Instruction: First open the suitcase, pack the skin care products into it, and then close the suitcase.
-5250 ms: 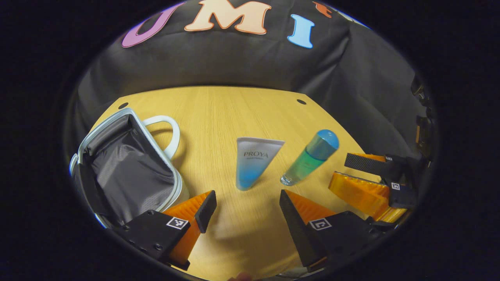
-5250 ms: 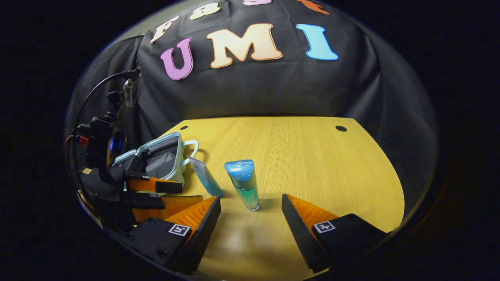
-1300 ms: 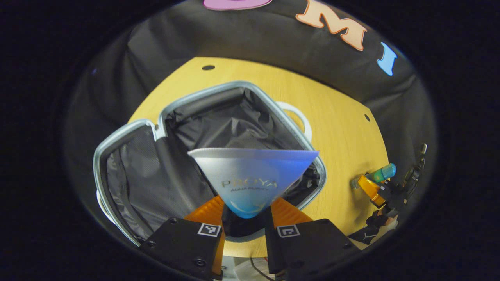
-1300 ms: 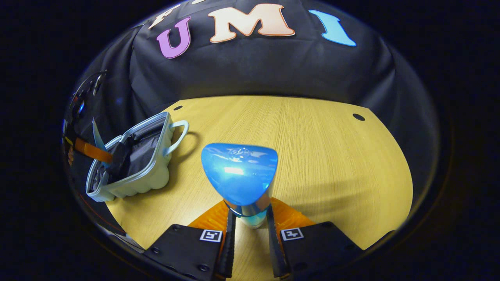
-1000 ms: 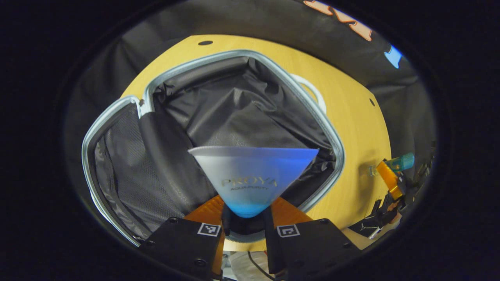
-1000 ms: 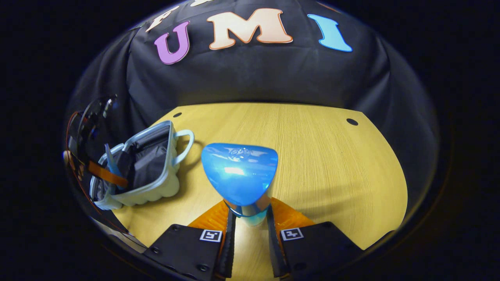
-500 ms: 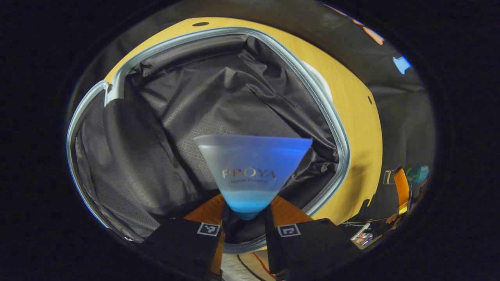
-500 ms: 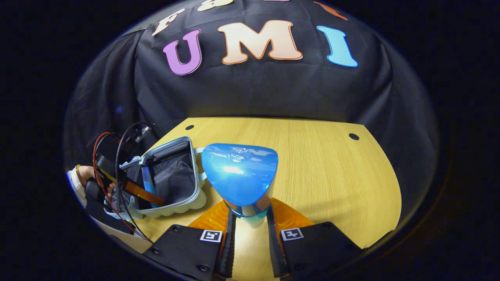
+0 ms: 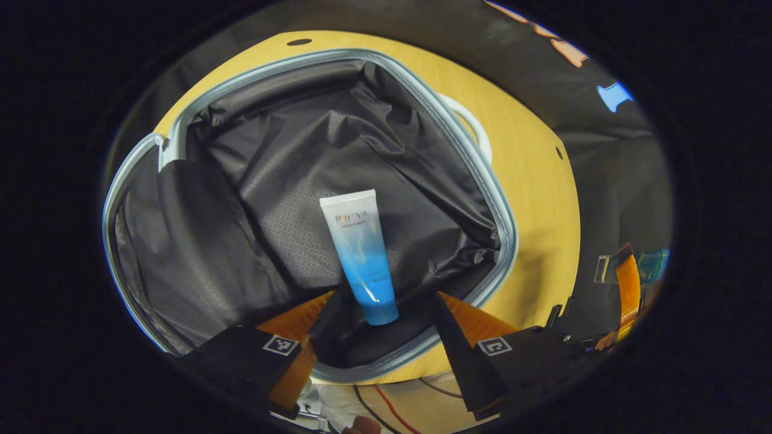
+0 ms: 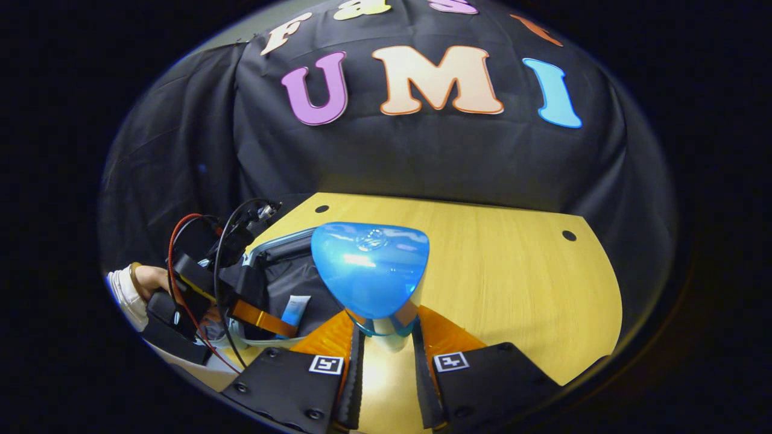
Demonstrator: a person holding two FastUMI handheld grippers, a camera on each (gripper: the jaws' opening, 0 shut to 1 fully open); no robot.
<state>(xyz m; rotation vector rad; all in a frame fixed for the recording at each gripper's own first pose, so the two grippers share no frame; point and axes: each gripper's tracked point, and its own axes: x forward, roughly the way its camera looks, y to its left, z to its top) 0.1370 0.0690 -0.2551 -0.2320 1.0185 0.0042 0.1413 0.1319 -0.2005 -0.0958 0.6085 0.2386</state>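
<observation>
- Left hand-held gripper (image 9: 380,313) is hanging over the near edge of the suitcase (image 9: 181,120) with its fingers spread wide apart, nothing between them.
- Right in front of that gap the white-to-blue tube (image 9: 360,256) is lying flat on the black lining of the suitcase, cap end toward the gripper, crimped end pointing deeper in. It's not touching either finger as far as I can tell.
- Suitcase is wide open on the table (image 9: 537,199): pale blue zipper rim all round, the main compartment with the tube in the middle, a second flap with mesh lining off to the left side in the left gripper view. White carry handle (image 9: 470,123) sticks out on the far side over the wood.
- Right hand-held gripper (image 10: 383,337) is clamped on the bottle (image 10: 369,271), both fingers pressing its lower body, the big blue cap pointing away from the camera. It's held up off the table, next to the suitcase.
- From the right gripper view you can see the tube again, sitting down in the open case, with the left gripper just above it and a person's hand (image 10: 148,278) in a white sleeve holding it at the left edge.
- Red and black cables (image 10: 199,253) loop off that gripper's body.
- Table is light yellow wood with a couple of small dark holes near the back edge.
</observation>
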